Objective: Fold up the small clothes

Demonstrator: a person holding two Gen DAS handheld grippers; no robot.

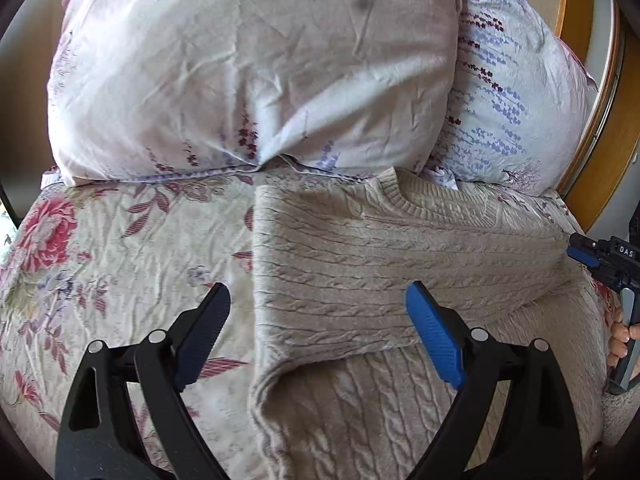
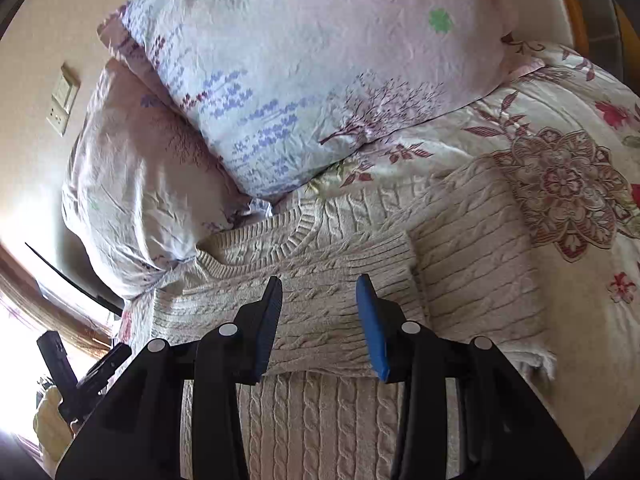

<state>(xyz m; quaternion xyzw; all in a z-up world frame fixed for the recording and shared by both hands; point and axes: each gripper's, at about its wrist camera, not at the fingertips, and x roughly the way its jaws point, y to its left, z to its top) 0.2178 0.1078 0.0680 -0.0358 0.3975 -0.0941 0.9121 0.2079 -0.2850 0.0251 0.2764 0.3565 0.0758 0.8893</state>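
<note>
On the flowered bedspread (image 1: 120, 264) below the pillows (image 1: 248, 72), a soft, thick knitted sweater (image 1: 340, 264) is found part-folded, best gripped at its hem, while left gripper (image 1: 318, 320) gapes wide and right gripper (image 2: 320, 312) stands part-open, both empty.

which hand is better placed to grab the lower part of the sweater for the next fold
Probably the left. The left tongs stand wide open over the sweater at its folded left edge, with the unfolded lower part just beneath. The right tongs are open too, but hover over the folded sleeve.
</note>
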